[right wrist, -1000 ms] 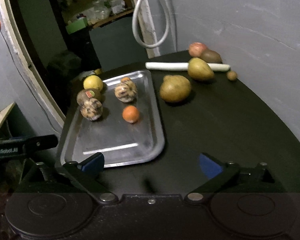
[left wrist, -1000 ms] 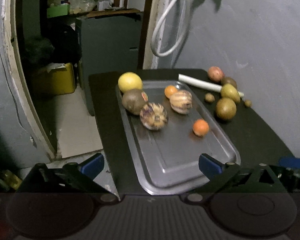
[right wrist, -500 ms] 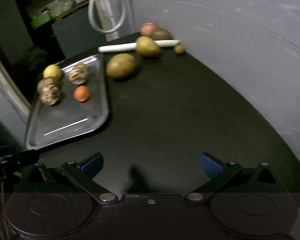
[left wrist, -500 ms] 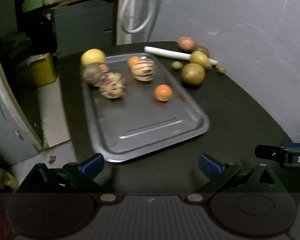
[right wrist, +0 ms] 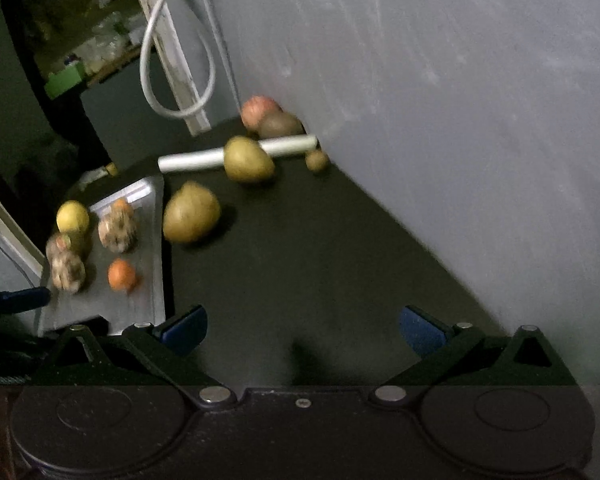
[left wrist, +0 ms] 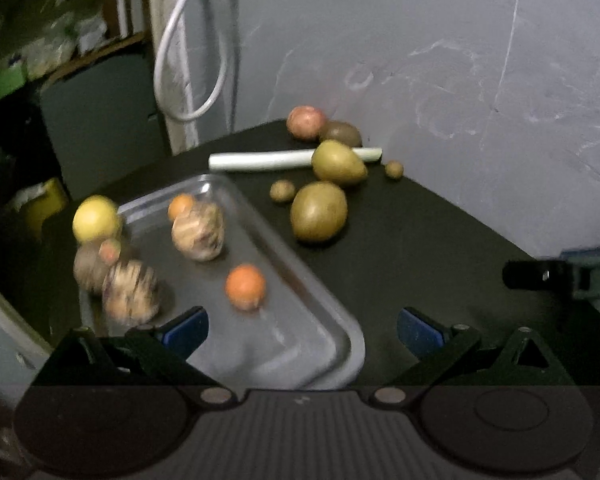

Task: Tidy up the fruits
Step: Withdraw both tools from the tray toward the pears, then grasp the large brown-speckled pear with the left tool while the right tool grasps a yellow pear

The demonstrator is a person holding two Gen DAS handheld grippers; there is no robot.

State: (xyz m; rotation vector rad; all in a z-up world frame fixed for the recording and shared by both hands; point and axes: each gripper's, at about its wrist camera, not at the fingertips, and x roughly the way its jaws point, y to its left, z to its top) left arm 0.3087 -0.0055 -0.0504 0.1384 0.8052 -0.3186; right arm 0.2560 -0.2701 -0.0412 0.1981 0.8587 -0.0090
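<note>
A metal tray (left wrist: 300, 332) (right wrist: 152, 248) lies on a dark table and holds several fruits: an orange (left wrist: 245, 287) (right wrist: 121, 275), two striped brown fruits (left wrist: 198, 230) (left wrist: 130, 296) and a small orange (left wrist: 181, 207). A yellow fruit (left wrist: 96, 219) sits at its far left corner. Off the tray lie a large green fruit (left wrist: 319, 211) (right wrist: 191, 212), a pear-shaped one (left wrist: 337, 163) (right wrist: 247, 159), a red fruit (left wrist: 306, 122) and small brown ones. My left gripper (left wrist: 302, 326) is open over the tray's near end. My right gripper (right wrist: 303, 326) is open over bare table.
A white stick (left wrist: 260, 159) (right wrist: 196, 158) lies across the back of the table. A grey wall (right wrist: 440, 100) runs close along the right. A white cable loop (left wrist: 188, 60) hangs at the back. The right gripper's body (left wrist: 560, 274) shows at the left wrist view's right edge.
Both grippers have swung right and forward. The tray has slid left in both views and the loose fruits by the wall have come nearer. Both stay open and empty.
</note>
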